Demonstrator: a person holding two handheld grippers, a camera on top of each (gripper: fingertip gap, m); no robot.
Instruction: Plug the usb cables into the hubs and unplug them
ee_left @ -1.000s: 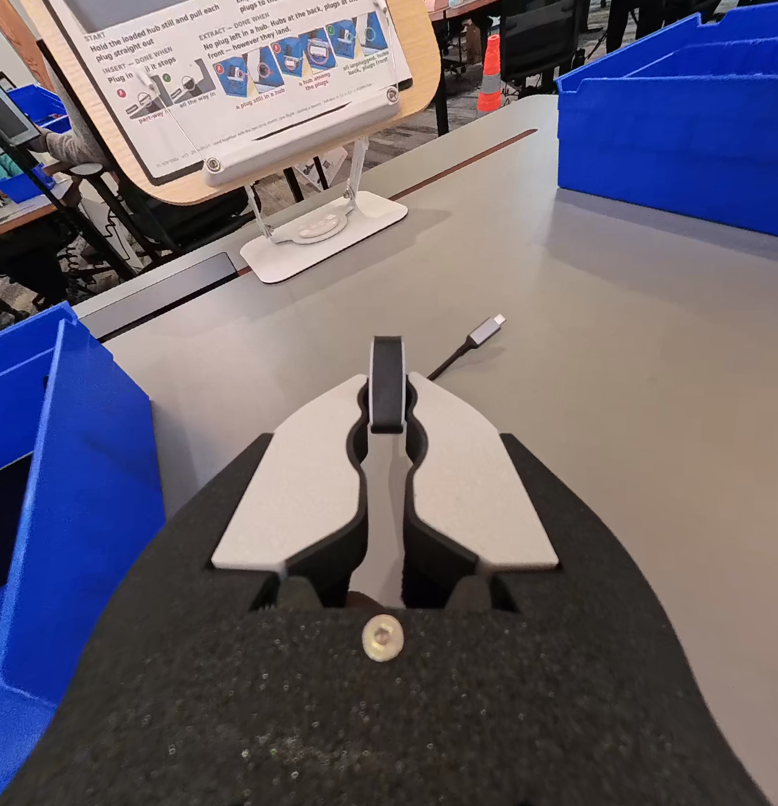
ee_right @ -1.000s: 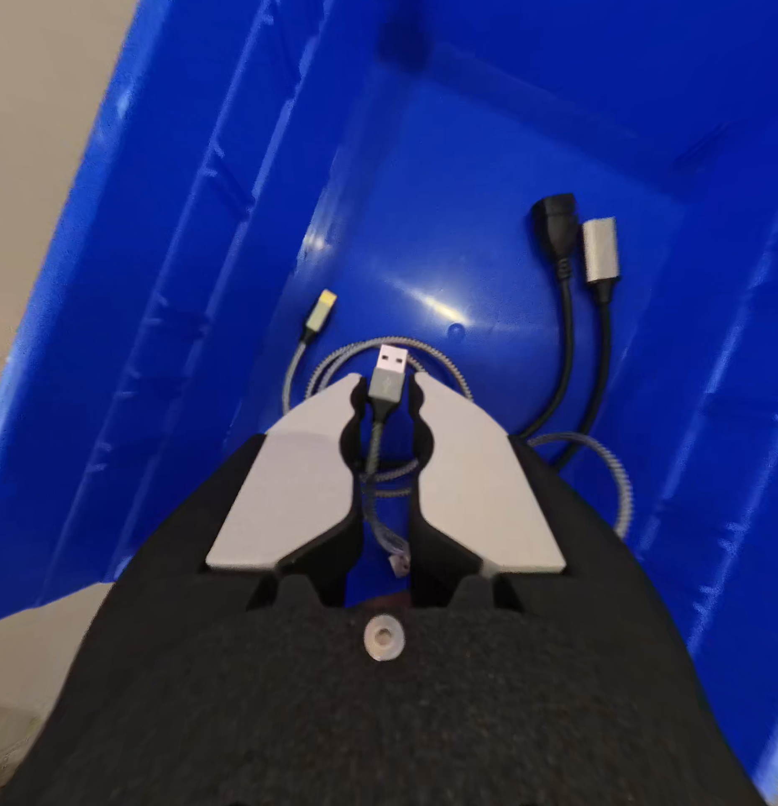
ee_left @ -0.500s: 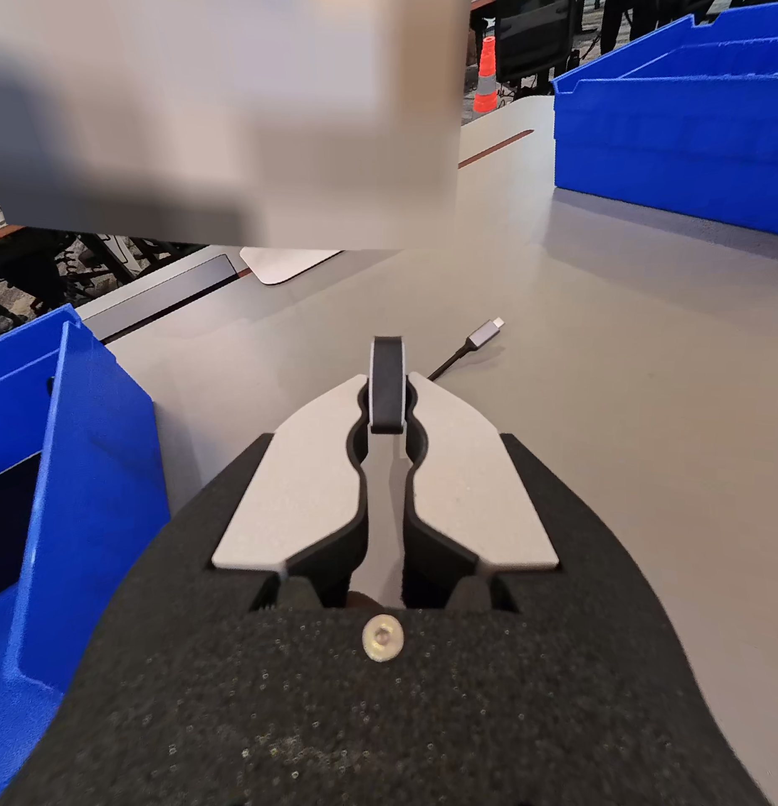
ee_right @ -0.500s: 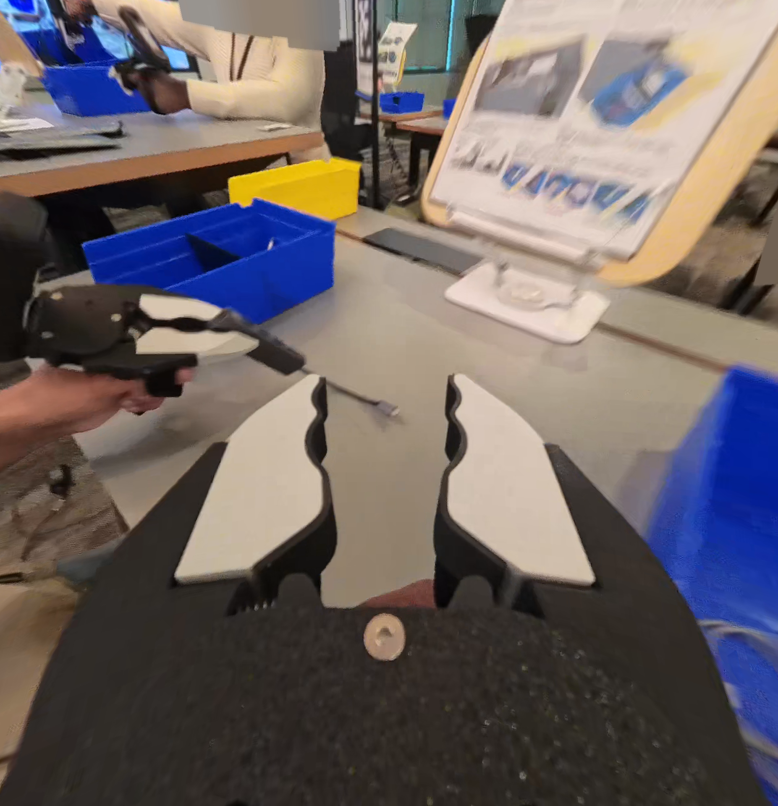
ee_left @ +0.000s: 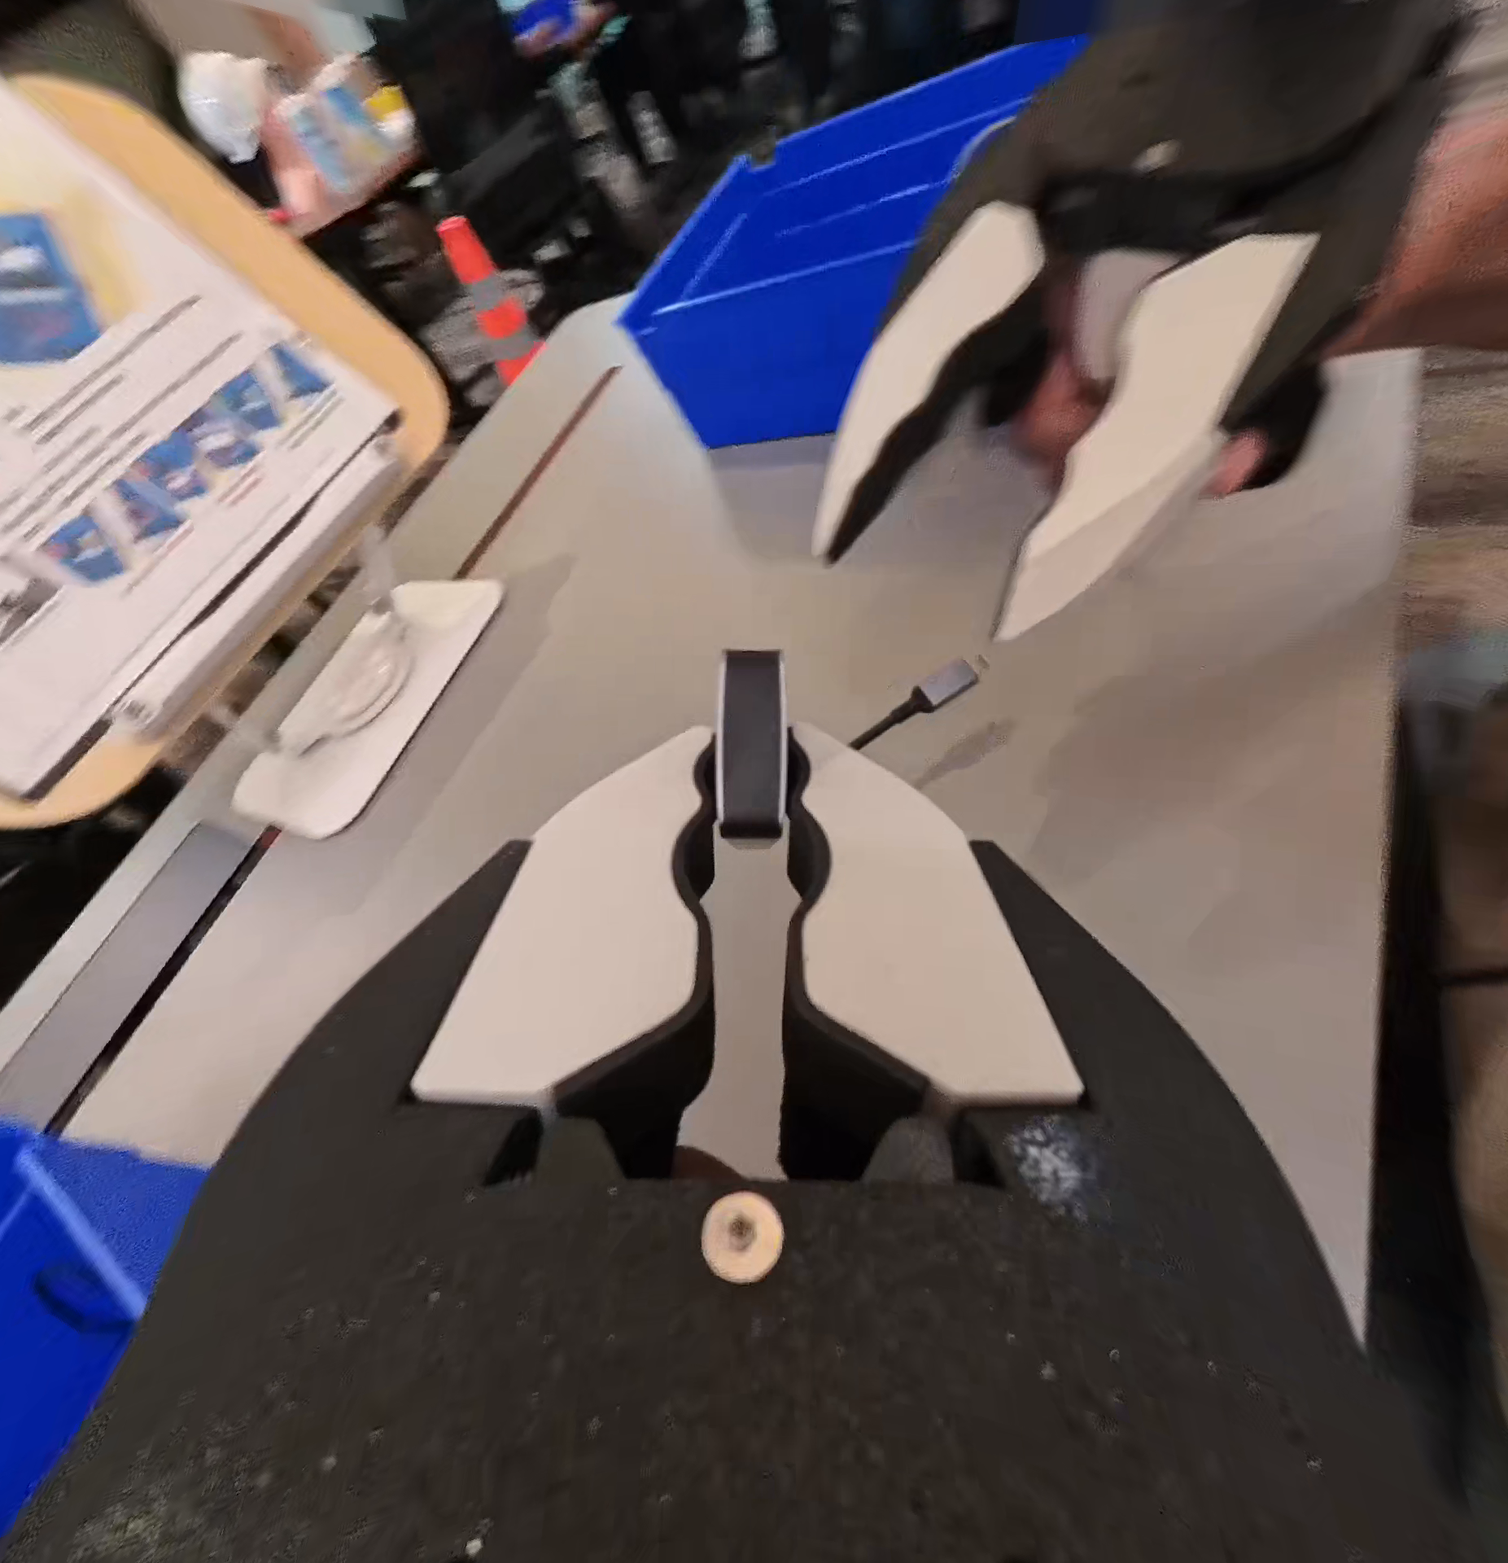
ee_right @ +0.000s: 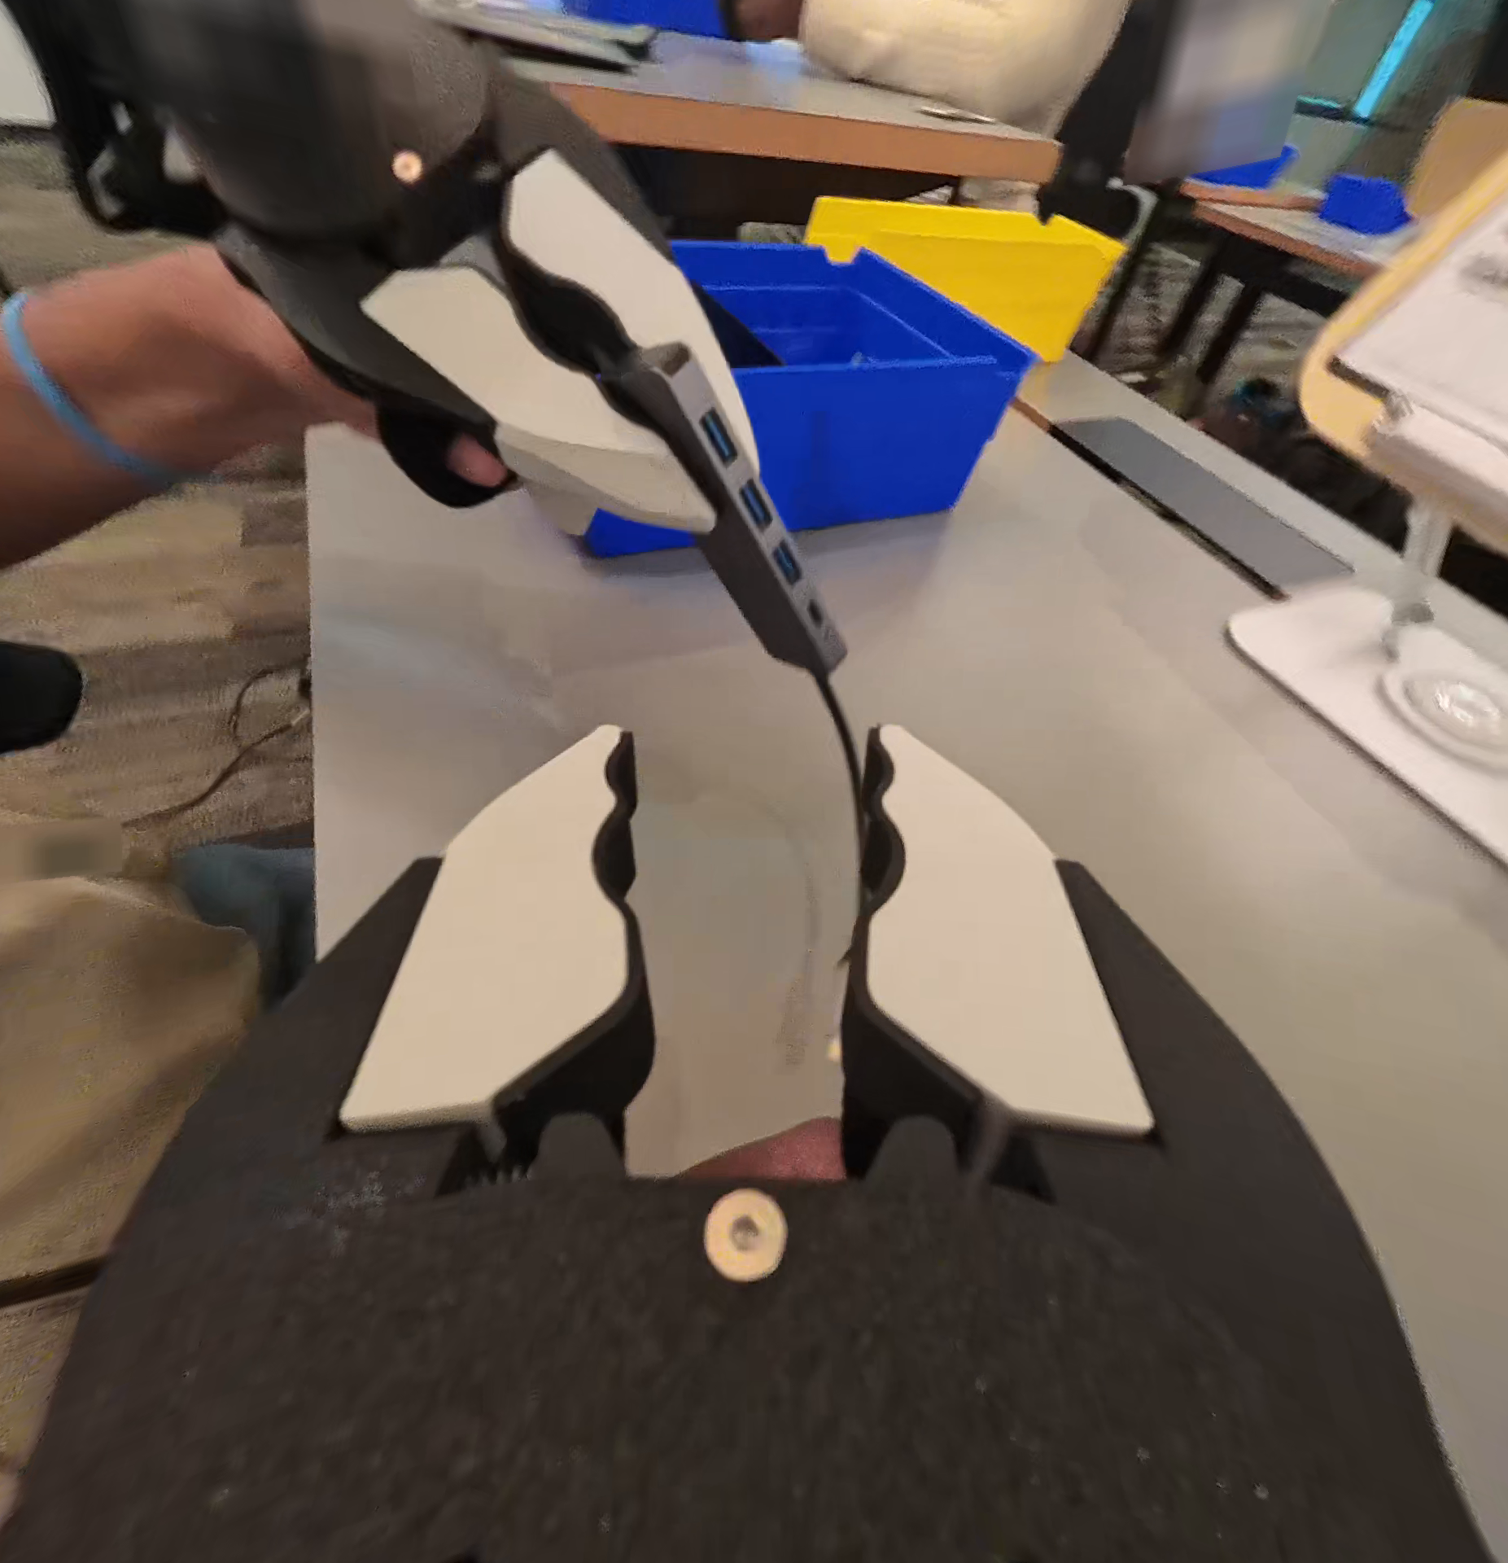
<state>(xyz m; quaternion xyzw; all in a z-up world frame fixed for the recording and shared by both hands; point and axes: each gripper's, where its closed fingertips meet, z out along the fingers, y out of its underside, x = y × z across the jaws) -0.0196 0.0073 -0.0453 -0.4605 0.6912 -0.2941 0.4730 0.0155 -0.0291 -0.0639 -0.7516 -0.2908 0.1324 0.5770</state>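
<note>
Right wrist view, read from nine o'clock across: the left hand-held gripper [ee_right: 649, 423] comes in from ten o'clock, clamped on the top end of the grey hub [ee_right: 746, 516], which hangs tilted above the desk [ee_right: 1071, 719] with its row of blue ports facing the camera and its black tail cable [ee_right: 847, 761] drooping toward six o'clock. Behind it at twelve o'clock sits a blue bin [ee_right: 860, 423], with a yellow bin [ee_right: 970, 262] beyond, and at three o'clock the white base of the instruction stand [ee_right: 1359, 668]. The right hand-held gripper [ee_right: 746, 753] now stands wide open and empty; a second ago it was pinching a braided USB plug inside a bin, and half a second ago it was already open over the desk. It has since swung closer to the hub, whose cable now runs along its right finger [ee_right: 970, 913]. That suggests an unplug cycle just ended and the next target is being approached. Left wrist view shows the hub's connector [ee_left: 949, 681] at one o'clock on the desk, the right gripper's open fingers just above it.
</note>
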